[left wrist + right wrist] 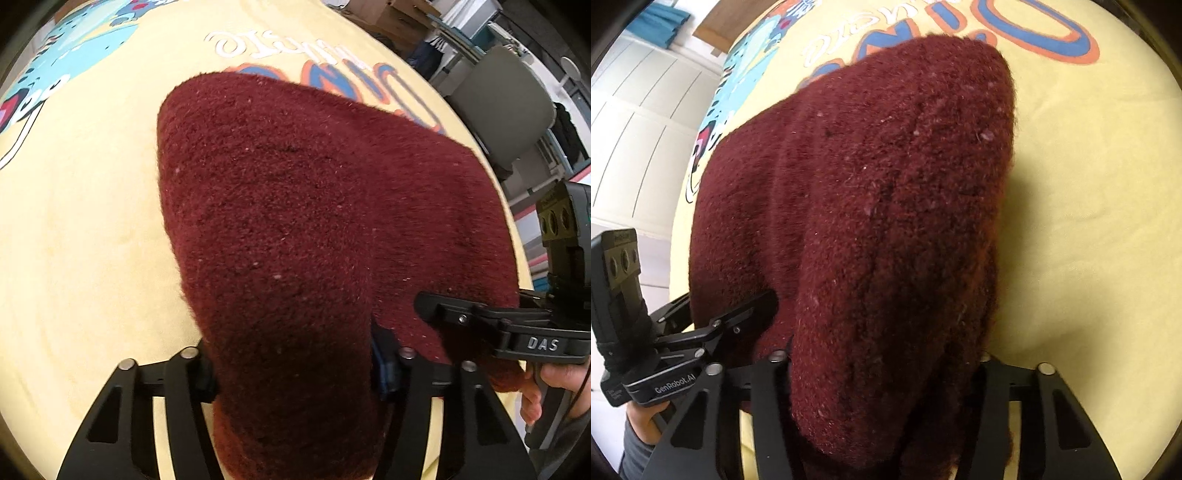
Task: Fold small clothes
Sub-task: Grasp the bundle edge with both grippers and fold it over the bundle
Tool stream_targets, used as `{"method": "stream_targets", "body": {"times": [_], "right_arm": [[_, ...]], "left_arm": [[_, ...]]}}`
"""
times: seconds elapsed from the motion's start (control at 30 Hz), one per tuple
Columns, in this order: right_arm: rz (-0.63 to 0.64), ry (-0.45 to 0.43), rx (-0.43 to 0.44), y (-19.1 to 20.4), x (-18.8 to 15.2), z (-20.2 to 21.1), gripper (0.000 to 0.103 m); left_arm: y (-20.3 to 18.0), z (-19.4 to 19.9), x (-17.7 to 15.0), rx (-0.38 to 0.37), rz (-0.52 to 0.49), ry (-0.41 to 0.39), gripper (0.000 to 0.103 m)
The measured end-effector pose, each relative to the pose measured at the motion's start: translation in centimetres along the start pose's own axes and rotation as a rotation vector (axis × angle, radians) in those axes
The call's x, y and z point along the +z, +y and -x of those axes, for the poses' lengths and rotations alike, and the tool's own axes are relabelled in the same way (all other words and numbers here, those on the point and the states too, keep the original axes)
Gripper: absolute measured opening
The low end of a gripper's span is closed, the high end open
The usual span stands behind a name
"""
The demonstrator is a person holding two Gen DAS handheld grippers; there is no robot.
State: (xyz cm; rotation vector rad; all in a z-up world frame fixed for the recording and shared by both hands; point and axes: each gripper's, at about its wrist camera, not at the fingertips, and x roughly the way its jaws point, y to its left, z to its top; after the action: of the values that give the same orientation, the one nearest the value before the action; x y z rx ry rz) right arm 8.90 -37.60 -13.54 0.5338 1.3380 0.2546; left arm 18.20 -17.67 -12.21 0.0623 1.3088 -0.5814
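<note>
A fuzzy maroon garment (295,206) lies spread on a yellow printed cloth (81,229) and fills most of both views. Its near edge is bunched between the fingers of my left gripper (295,365), which is shut on it. At the right of the left wrist view, my right gripper's fingers (454,310) reach into the same edge. In the right wrist view, my right gripper (882,362) is shut on a thick roll of the garment (879,221). My left gripper's fingers (746,314) bite the edge at the lower left. The pads are hidden in the fabric.
The yellow cloth (1089,184) carries blue and orange lettering (1052,40) and a cartoon print (74,40). Beyond its far right edge stand a grey chair (498,103) and cardboard boxes (388,14). White panelled doors (635,110) are on the left. A hand (532,398) holds the right gripper's handle.
</note>
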Motion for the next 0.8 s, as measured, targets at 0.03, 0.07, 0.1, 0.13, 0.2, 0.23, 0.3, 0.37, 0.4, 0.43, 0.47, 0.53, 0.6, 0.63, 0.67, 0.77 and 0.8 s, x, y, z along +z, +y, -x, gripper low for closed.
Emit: {"method": "stream_targets", "body": {"times": [0.03,0.07,0.1,0.13,0.2,0.23,0.3,0.37,0.4,0.43,0.47,0.53,0.6,0.63,0.67,0.77,0.8], "right_arm": [[-0.002,-0.01,0.0,0.2,0.0,0.4,0.047],[-0.001,-0.02,0.001,0.6,0.1,0.7,0.047],[0.0,-0.031,0.004,0.8,0.1,1.2,0.045],[0.006,-0.041,0.01,1.0,-0.1,1.8,0.044],[0.01,-0.066,0.023,1.6,-0.3,3.2,0.044],[0.013,-0.083,0.035,2.2,-0.4,4.1,0.043],[0.023,-0.108,0.053,3.3,-0.5,5.3,0.043],[0.049,-0.131,0.057,4.8,-0.7,6.6,0.043],[0.066,-0.14,0.058,6.0,-0.7,7.0,0.043],[0.078,-0.146,0.058,6.9,-0.7,7.2,0.043],[0.094,-0.151,0.057,8.1,-0.6,7.3,0.043],[0.122,-0.151,0.055,10.1,-0.6,7.2,0.043],[0.15,-0.142,0.055,12.7,-0.6,6.3,0.043],[0.155,-0.137,0.058,13.4,-0.7,5.9,0.043],[0.162,-0.13,0.06,14.3,-0.9,5.2,0.043],[0.178,-0.104,0.058,16.5,-1.2,3.1,0.044],[0.184,-0.092,0.052,17.1,-1.4,2.2,0.044]], "left_arm": [[-0.1,0.5,0.1,-0.011,-0.003,-0.004,0.049],[-0.2,1.4,0.3,-0.025,-0.012,-0.014,0.048],[-0.3,2.2,0.3,-0.032,-0.024,-0.024,0.047],[-0.6,3.2,0.5,-0.043,-0.041,-0.037,0.047],[-0.7,4.6,0.8,-0.056,-0.062,-0.057,0.046],[-0.8,5.3,0.9,-0.059,-0.071,-0.072,0.046],[-0.4,7.4,1.0,-0.066,-0.087,-0.095,0.046],[0.5,9.3,0.8,-0.063,-0.097,-0.118,0.047],[0.9,10.1,0.7,-0.058,-0.099,-0.129,0.047],[1.5,11.0,0.3,-0.054,-0.097,-0.139,0.047],[2.4,11.9,-0.1,-0.045,-0.092,-0.15,0.047],[3.4,13.0,-0.6,-0.036,-0.078,-0.164,0.047],[5.2,13.7,-1.5,-0.021,-0.057,-0.169,0.047],[5.6,13.9,-2.7,-0.015,-0.048,-0.169,0.047],[6.4,14.2,-3.4,-0.009,-0.032,-0.169,0.047],[8.5,14.8,-5.0,0.01,-0.001,-0.167,0.047],[9.1,14.8,-5.3,0.014,0.004,-0.163,0.047]]}}
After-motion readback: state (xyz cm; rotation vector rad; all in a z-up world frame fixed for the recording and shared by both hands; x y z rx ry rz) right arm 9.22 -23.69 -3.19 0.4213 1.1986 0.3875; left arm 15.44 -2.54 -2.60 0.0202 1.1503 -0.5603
